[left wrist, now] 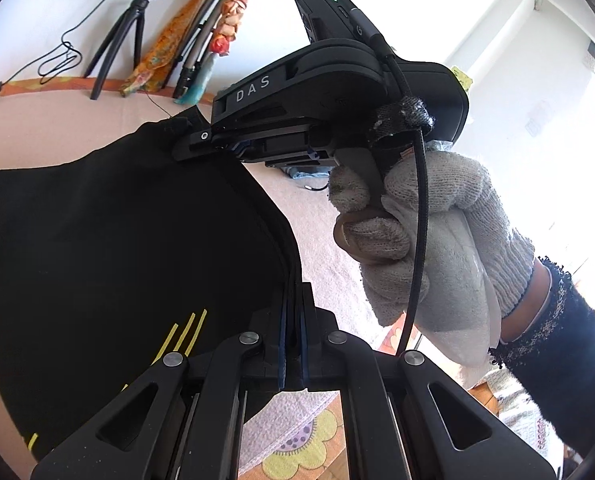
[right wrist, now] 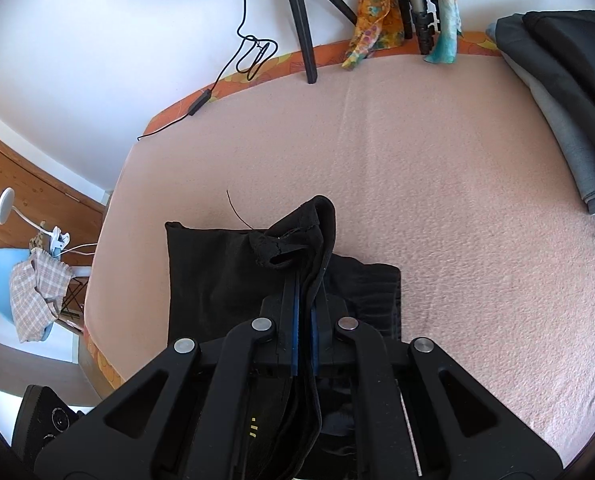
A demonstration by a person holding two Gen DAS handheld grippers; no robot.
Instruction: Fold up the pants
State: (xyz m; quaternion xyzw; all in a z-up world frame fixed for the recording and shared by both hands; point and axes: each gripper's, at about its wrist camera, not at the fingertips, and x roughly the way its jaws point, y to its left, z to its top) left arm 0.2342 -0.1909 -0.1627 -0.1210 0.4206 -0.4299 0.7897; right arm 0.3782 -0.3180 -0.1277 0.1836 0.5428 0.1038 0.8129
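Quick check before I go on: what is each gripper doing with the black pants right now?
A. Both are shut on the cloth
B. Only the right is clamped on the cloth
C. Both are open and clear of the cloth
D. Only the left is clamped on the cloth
A: the left gripper has the black pants pinched between its pads, and the right gripper is likewise closed on a bunched fold of cloth.

My right gripper (left wrist: 185, 142) is matte black, stamped "DAS"; silver rivets, blue pads. My right hand (left wrist: 429, 236) wears a grubby white knit glove; the sleeve looks black.
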